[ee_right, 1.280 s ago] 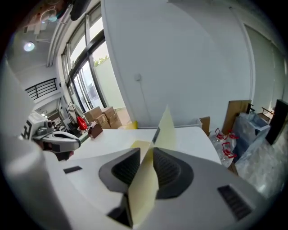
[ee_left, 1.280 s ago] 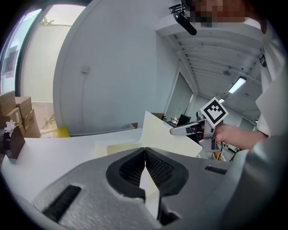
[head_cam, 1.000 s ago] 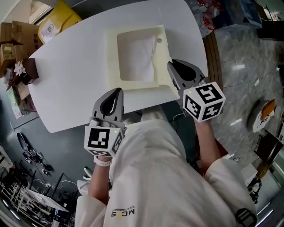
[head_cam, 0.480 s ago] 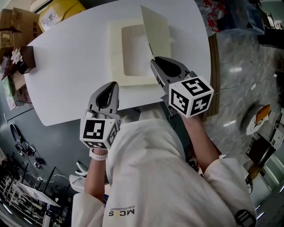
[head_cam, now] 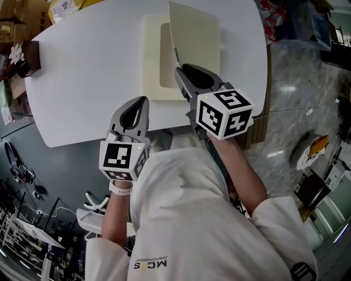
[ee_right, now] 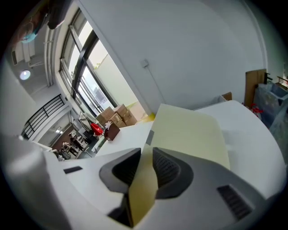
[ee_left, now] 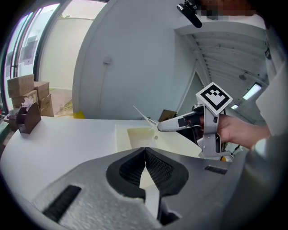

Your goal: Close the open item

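A flat cream box (head_cam: 152,66) lies on the white table (head_cam: 82,82), with its recess partly hidden behind its lid. The lid (head_cam: 194,33) stands raised on edge over the box's right side, tilted toward the recess. My right gripper (head_cam: 178,71) is at the lid's near edge. In the right gripper view the lid (ee_right: 189,132) passes between that gripper's (ee_right: 146,152) jaws, which are opening and stand apart. My left gripper (head_cam: 143,100) hovers at the table's near edge, shut with nothing in it; its own view shows the box (ee_left: 123,139) ahead.
A small brown holder (head_cam: 27,57) with white paper stands at the table's far left corner. Cardboard boxes (ee_left: 24,90) and a yellow bag (head_cam: 66,5) sit beyond the table. The table's rounded near edge runs just under both grippers.
The lid went from lying flat beside the recess to standing upright and leaning over it. My right gripper moved left and forward with it. The left gripper barely moved.
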A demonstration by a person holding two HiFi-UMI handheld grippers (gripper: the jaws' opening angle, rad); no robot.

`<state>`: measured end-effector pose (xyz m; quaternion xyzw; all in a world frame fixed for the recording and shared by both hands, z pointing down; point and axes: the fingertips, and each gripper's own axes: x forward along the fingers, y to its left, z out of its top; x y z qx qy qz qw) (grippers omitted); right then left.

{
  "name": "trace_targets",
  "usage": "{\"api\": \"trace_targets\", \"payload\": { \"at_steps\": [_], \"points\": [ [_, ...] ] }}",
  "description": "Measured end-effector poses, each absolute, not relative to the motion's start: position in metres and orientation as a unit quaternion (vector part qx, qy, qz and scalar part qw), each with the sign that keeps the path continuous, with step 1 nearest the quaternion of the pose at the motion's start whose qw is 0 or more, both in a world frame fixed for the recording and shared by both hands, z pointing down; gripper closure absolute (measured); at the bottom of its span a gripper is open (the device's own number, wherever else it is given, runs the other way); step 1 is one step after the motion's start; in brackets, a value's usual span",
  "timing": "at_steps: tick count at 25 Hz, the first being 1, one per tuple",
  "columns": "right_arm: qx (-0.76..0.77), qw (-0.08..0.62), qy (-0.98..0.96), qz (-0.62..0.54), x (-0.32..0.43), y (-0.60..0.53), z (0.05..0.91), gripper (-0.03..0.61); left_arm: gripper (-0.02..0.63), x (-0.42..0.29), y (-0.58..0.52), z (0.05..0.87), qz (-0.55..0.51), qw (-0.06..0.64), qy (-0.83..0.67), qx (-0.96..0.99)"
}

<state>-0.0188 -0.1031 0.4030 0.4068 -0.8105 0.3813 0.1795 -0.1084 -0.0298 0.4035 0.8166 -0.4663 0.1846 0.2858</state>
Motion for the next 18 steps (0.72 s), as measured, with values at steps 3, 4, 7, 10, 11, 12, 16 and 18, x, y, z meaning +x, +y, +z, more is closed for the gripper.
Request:
{"api": "trace_targets", "payload": {
  "at_steps": [3, 4, 7, 10, 11, 12, 16, 18],
  "points": [
    [0.418, 0.186, -0.805, 0.377, -0.034, -0.105, 0.415, 0.464, 0.589, -0.113, -0.029, 0.407, 0.185, 0.284, -0.467, 0.816],
    [0.422, 0.190, -0.804, 0.373, -0.038, -0.106, 0.418, 0.453, 0.588, -0.114, -0.029, 0.407, 0.185, 0.284, -0.468, 0.816],
    [0.429, 0.203, -0.792, 0.384, -0.045, -0.104, 0.432, 0.521, 0.588, -0.121, -0.026, 0.410, 0.185, 0.286, -0.470, 0.815],
    [0.418, 0.209, -0.789, 0.399, -0.049, -0.102, 0.448, 0.444, 0.588, -0.127, -0.022, 0.415, 0.187, 0.290, -0.472, 0.811],
    [0.414, 0.212, -0.788, 0.403, -0.049, -0.102, 0.453, 0.443, 0.589, -0.129, -0.020, 0.416, 0.187, 0.291, -0.473, 0.810],
    [0.411, 0.215, -0.787, 0.407, -0.049, -0.102, 0.458, 0.443, 0.588, -0.130, -0.019, 0.418, 0.187, 0.293, -0.473, 0.809],
    [0.401, 0.224, -0.784, 0.417, -0.049, -0.102, 0.477, 0.472, 0.589, -0.135, -0.015, 0.427, 0.194, 0.307, -0.473, 0.803],
    [0.385, 0.225, -0.792, 0.418, -0.054, -0.101, 0.485, 0.480, 0.588, -0.135, -0.014, 0.432, 0.197, 0.311, -0.469, 0.803]
  ]
}}
